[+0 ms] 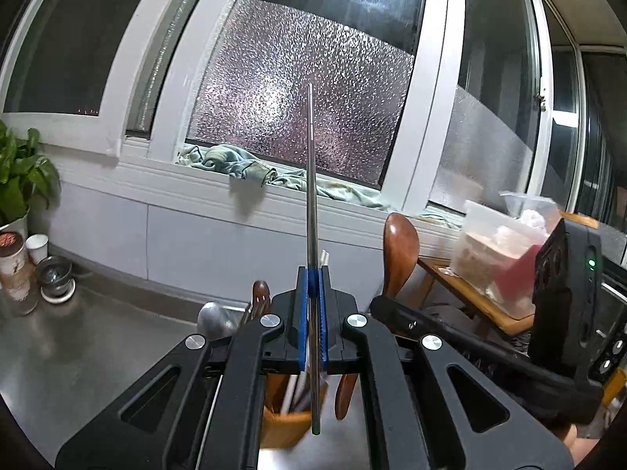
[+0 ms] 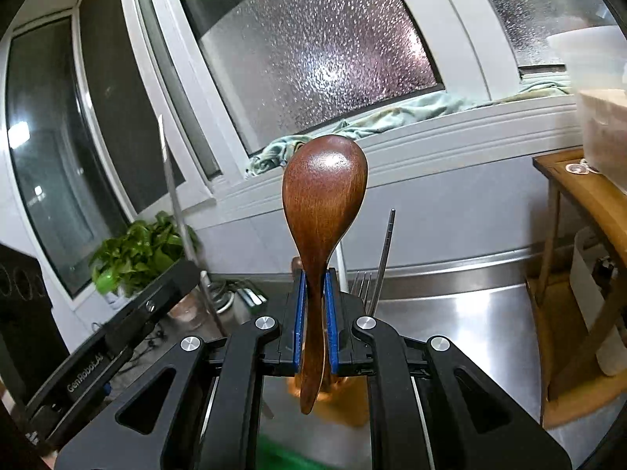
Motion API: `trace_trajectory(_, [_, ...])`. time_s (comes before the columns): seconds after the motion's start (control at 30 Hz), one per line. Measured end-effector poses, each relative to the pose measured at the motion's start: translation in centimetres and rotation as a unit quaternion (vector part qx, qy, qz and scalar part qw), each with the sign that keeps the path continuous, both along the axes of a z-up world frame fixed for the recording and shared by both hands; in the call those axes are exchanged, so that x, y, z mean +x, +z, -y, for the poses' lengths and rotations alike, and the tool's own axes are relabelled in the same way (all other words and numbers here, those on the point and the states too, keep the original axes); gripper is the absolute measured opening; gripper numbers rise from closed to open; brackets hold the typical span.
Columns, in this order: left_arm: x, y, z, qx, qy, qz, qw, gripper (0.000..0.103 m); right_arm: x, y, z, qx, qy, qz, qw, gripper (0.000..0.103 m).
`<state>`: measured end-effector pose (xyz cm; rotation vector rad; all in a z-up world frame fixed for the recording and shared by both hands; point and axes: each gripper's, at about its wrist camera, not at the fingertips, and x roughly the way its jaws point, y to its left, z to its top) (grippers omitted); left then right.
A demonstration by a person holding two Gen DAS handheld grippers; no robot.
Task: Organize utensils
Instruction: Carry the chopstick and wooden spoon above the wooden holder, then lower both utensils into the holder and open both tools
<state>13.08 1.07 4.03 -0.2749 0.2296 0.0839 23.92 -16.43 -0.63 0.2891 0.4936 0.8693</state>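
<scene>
My left gripper (image 1: 312, 274) is shut on a thin metal chopstick (image 1: 311, 180) that stands upright between its blue pads. Just behind and below it is a wooden utensil holder (image 1: 288, 427) with a metal spoon (image 1: 215, 319), a wooden handle (image 1: 260, 291) and white sticks in it. My right gripper (image 2: 315, 278) is shut on the handle of a brown wooden spoon (image 2: 325, 188), bowl up. A fork (image 2: 362, 286) and another metal chopstick (image 2: 386, 254) rise from the blurred holder (image 2: 337, 399) behind it. The two grippers are side by side, the spoon (image 1: 399, 250) to the right of the left one.
A steel counter (image 1: 78, 352) runs under a window sill with a crumpled cloth (image 1: 235, 164). A potted plant (image 1: 19, 172) and small cups (image 1: 53, 274) stand at the left. At the right, a wooden table (image 2: 580, 192) carries a plastic container (image 1: 497, 250).
</scene>
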Motion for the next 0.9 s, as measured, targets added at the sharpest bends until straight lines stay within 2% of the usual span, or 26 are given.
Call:
trace_trajectory(0.13, [1.6,-0.9,-0.8,-0.004,0.007,0.005,1.0000,0.003,0.5,-0.7,-1.0,-0.003,0.001,0.011,1.000,0.010])
trace_trajectory(0.37, [3.0,-2.9,-1.1,0.008,-0.008,0.004,0.9999,0.003,0.3,-2.1,-2.0,-0.029,0.003,0.044,0.999,0.010])
trace_trajectory(0.6, [3.5,-4.9,-1.1,0.034,-0.018,-0.008,0.9992,0.003,1.2,-3.4,-2.3,-0.029,0.009,0.039,0.999,0.010])
trace_trajectory(0.8, [2.9,-6.2,-1.4,0.038,-0.032,-0.025,0.9984,0.004,0.0,-4.2,-2.8,-0.054,0.031,0.048,0.997,0.010])
trace_trajectory(0.9, [2.5,-6.8,-1.5,0.033,-0.047,-0.035,0.9977,0.004,-0.6,-5.3,-2.8,-0.069,0.047,0.039,0.996,0.010])
